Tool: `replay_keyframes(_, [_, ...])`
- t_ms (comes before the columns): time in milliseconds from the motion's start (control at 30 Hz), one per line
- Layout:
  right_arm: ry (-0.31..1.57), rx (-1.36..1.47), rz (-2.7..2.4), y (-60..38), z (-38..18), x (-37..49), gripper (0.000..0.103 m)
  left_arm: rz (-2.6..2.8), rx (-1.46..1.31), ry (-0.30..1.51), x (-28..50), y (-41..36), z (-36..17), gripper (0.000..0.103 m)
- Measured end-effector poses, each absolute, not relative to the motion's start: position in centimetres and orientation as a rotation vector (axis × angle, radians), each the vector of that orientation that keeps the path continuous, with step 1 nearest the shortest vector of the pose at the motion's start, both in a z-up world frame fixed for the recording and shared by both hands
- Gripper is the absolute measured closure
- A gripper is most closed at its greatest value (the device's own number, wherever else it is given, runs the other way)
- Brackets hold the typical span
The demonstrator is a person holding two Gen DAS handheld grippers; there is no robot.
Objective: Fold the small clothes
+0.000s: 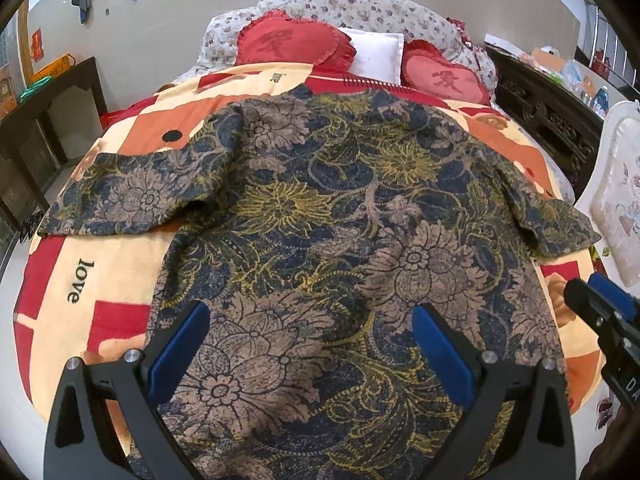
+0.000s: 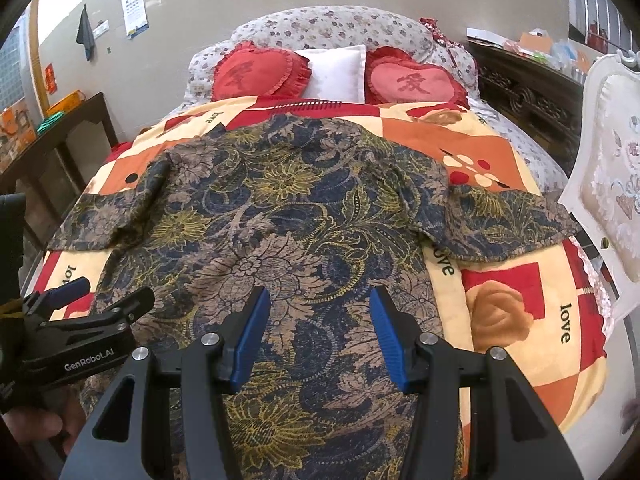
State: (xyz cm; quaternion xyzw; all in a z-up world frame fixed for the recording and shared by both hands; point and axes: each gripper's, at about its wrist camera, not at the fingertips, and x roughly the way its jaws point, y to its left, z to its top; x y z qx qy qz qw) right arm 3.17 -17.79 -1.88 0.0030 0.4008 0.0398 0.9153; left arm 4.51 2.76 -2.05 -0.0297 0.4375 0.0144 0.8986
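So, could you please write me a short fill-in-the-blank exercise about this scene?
1. The floral shirt lies spread out on the ____.
2. Both sleeves are spread out to the sides, so the shirt is not yet ____.
3. The white pillow sits between two red ____-shaped cushions.
4. The jaws of the right gripper and the left gripper both stand ____.

Missing words: bed; folded; heart; open

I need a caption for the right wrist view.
Open right gripper above floral shirt spread flat on patterned blanket.
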Motion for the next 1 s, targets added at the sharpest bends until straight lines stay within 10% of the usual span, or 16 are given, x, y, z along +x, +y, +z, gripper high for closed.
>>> replay_keyframes(1000, [0.855,0.003,0.096,-17.2,-3.6,4.6,0.050,0.022,-0.108,0.930,5.6,3.2,-4.0,0.000])
